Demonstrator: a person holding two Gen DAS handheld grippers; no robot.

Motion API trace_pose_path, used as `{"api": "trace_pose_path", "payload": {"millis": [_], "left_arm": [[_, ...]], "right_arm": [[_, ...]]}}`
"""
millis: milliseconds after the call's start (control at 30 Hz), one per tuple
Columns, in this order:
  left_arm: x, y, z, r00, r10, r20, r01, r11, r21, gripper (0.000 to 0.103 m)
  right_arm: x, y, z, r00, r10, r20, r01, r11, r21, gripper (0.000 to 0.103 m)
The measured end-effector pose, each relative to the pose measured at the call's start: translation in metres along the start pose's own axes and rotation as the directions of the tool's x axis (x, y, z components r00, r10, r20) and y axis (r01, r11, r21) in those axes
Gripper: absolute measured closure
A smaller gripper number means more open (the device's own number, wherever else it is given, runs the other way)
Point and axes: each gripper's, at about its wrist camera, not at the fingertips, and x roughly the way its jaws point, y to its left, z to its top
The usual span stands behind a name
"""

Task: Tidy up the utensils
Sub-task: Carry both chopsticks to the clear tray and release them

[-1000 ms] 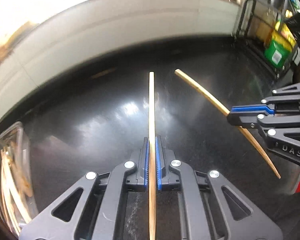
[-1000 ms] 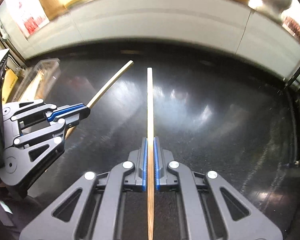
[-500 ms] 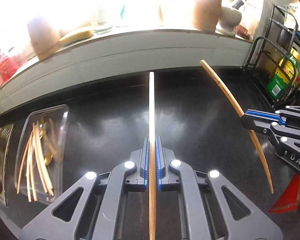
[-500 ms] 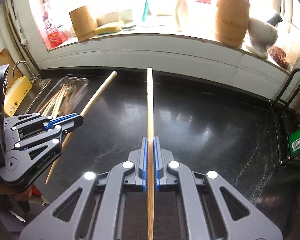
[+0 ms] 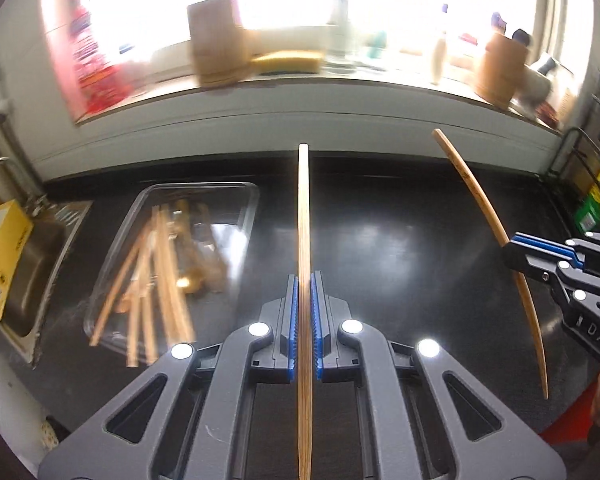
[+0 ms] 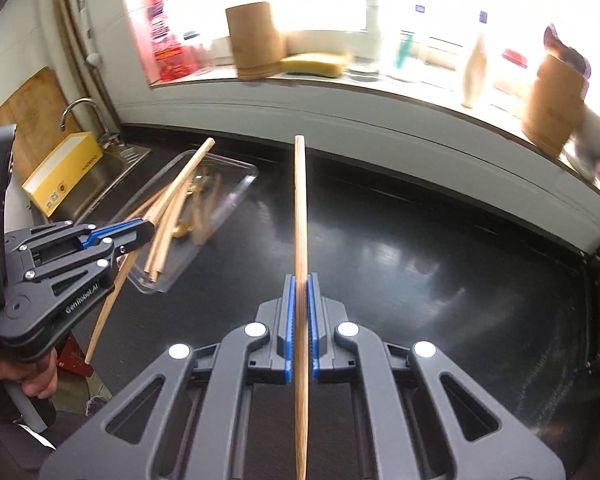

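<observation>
The left gripper [image 5: 304, 320] pinches one wooden chopstick [image 5: 303, 216] that points toward the far wall, above the black counter [image 5: 400, 248]. The right gripper [image 6: 299, 316] clamps a second chopstick [image 6: 300, 208] the same way. A clear tray [image 5: 236, 200] at the left holds more chopsticks [image 5: 160, 272], blurred, perhaps with other utensils.

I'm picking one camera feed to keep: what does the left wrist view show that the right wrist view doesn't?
Only the left wrist view: the right gripper shut on its chopstick from the side.

Only the right wrist view: the cutting board, the faucet, and the hand holding the left gripper.

Both: the tray of chopsticks, the yellow box, the black counter.
</observation>
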Motion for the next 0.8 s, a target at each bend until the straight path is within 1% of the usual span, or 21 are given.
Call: {"api": "trace_pose_path", "payload": {"millis": [300,433,633,800], "left_arm": [[0.0,0.084,-0.005,0.997,0.07,-0.012,-0.071,0.994,-0.082,0.097],[0.001,0.116,-0.005,0.995,0.1,-0.025,-0.102,0.988,-0.113,0.097],[0.01,0.153,0.001,0.992,0.121,-0.04,-0.126,0.98,-0.155,0.097],[0.022,0.171,0.007,0.991,0.123,-0.048,-0.13,0.976,-0.173,0.097]], "right_arm": [[0.032,0.065,0.03,0.999,0.05,-0.002,-0.05,0.997,-0.053,0.096],[0.048,0.091,0.05,0.995,0.096,-0.011,-0.097,0.994,-0.054,0.096],[0.076,0.125,0.084,0.982,0.186,-0.038,-0.187,0.982,-0.024,0.096],[0.093,0.146,0.098,0.977,0.208,-0.052,-0.21,0.977,-0.04,0.096]]}}
